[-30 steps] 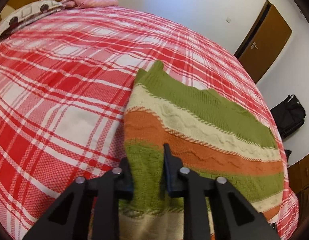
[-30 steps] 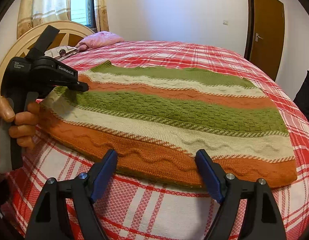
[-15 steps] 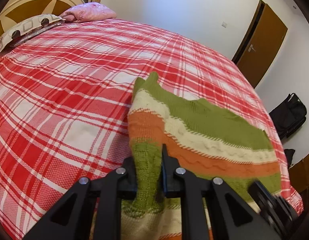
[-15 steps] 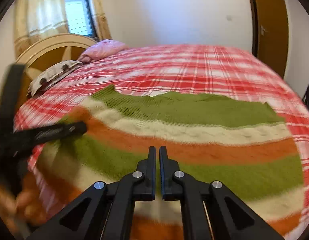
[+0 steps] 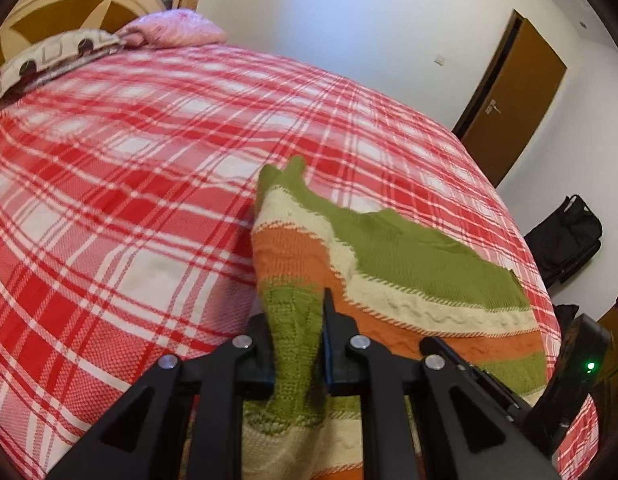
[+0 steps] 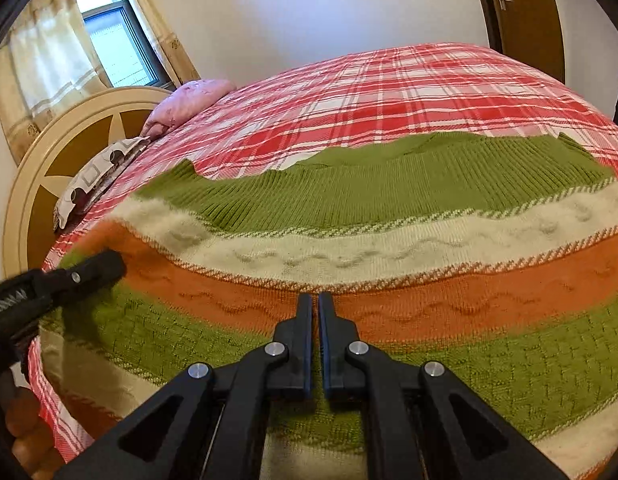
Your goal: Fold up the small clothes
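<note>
Left wrist view — item one: left gripper (image 5: pixel 297 344), jaws nearly together and clenched on a pinched-up ridge of the striped knit sweater (image 5: pixel 409 276), green band caught between the pads. Sweater lies on the red plaid bedspread (image 5: pixel 129 200), toward its near right part; its left edge is raised off the cover where the grip holds it, the rest spread flat to the right. Black body of the right gripper (image 5: pixel 509 392) shows at the near right, a green light on it. Far side: pillows (image 5: pixel 109 44), headboard, a brown door (image 5: pixel 513 92), a dark bag (image 5: pixel 569 236) on the floor.

Right wrist view — item two: right gripper (image 6: pixel 315 320), jaws clamped fully together with nothing between them, hanging over the sweater's (image 6: pixel 389 200) orange and green bands; whether the tips touch the knit cannot be told. Left gripper (image 6: pixel 93 272) enters from the left, at the garment's left edge.

Step in hand, as judged: the opening fold, one side lifted to carry across. Next move calls for the left grip to hold firm while drawing the edge rightward over the body; the right claw, empty, looks set to press or steady the knit, or must reopen to take a second corner.
</note>
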### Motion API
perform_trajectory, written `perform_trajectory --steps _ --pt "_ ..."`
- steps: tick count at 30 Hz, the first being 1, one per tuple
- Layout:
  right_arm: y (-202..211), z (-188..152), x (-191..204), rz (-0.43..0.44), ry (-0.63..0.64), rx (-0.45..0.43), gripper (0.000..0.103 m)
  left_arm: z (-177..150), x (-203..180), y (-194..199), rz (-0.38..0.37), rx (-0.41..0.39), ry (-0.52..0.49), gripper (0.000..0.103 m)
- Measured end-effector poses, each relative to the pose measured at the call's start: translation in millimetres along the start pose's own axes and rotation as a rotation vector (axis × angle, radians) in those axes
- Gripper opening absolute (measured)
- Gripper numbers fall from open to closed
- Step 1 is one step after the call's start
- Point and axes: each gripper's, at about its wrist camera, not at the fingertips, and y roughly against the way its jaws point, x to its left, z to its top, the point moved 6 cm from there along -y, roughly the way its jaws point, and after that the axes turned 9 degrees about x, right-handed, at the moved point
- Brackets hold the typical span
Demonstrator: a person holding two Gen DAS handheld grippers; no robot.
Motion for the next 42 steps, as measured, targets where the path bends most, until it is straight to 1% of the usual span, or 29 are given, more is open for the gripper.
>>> perform_trajectory --steps 2,3,5,8,10,13,16,19,21,23,26,28,29,31,32,33,34,35,36,37,38,39,41,42 --pt "5 1 -4 0.039 -0.021 0.009 0.004 5 -12 6 0.0 -0.016 -0.028 0.015" --pt "9 2 -8 0.065 -0.047 0.01 0.003 8 -22 11 0.002 -0.029 -0.058 0.015" --pt "21 5 -16 0.089 -0.083 -0.009 0.004 13 -36 17 -0.005 -0.048 -0.089 0.014" --pt "48 12 -33 0.109 -0.098 -0.06 0.004 19 -62 25 -0.021 -0.064 -0.138 0.014" --pt "60 14 -45 0.115 -0.106 -0.071 0.004 19 -83 29 -0.032 -0.076 -0.177 0.014" --pt "80 11 -75 0.103 -0.157 -0.088 0.004 16 -120 30 -0.048 -0.09 -0.245 0.013" --pt "93 4 -107 0.125 -0.222 -0.099 0.004 7 -158 21 -0.054 -0.091 -0.324 0.012" --pt "101 -5 -135 0.158 -0.286 -0.106 0.004 -7 -184 5 -0.065 -0.063 -0.366 0.011" --pt "104 -8 -147 0.175 -0.316 -0.099 0.004 -21 -202 -9 -0.076 -0.042 -0.403 0.007" --pt "107 -12 -154 0.177 -0.331 -0.098 0.004 -33 -216 -24 -0.083 -0.013 -0.429 0.006" --pt "112 -18 -160 0.177 -0.343 -0.097 0.004 -47 -226 -42 -0.056 0.02 -0.449 0.006" --pt "115 -20 -163 0.195 -0.357 -0.094 0.004 -56 -224 -46 -0.074 0.051 -0.451 0.006" --pt "116 -20 -164 0.213 -0.369 -0.09 0.004 -58 -221 -43 -0.074 0.047 -0.463 0.007" --pt "119 -19 -163 0.287 -0.406 -0.079 0.004 -58 -213 -33 -0.069 0.028 -0.49 0.011" --pt "120 -18 -160 0.323 -0.416 -0.074 0.005 -58 -208 -28 -0.08 0.026 -0.493 0.012" --pt "120 -15 -158 0.347 -0.416 -0.075 0.008 -56 -198 -16 -0.116 0.031 -0.486 0.013" --pt "122 -12 -152 0.376 -0.411 -0.084 0.026 -55 -192 -13 -0.137 0.035 -0.478 0.019" --pt "123 -10 -148 0.388 -0.409 -0.096 0.061 -54 -183 -5 -0.158 0.035 -0.463 0.031" --pt "125 -7 -142 0.395 -0.406 -0.124 0.077 -52 -172 2 -0.17 0.028 -0.443 0.039" --pt "126 -4 -137 0.397 -0.401 -0.146 0.088 -49 -159 12 -0.179 0.008 -0.425 0.053" --pt "124 -1 -131 0.388 -0.387 -0.147 0.088 -46 -151 15 -0.178 -0.008 -0.418 0.056" --pt "120 0 -127 0.368 -0.378 -0.137 0.088 -41 -136 21 -0.159 -0.035 -0.407 0.056" --pt "109 3 -119 0.301 -0.347 -0.116 0.088 -32 -115 24 -0.109 -0.063 -0.378 0.056" --pt "100 5 -113 0.274 -0.321 -0.097 0.088 -26 -99 25 -0.08 -0.071 -0.344 0.056"
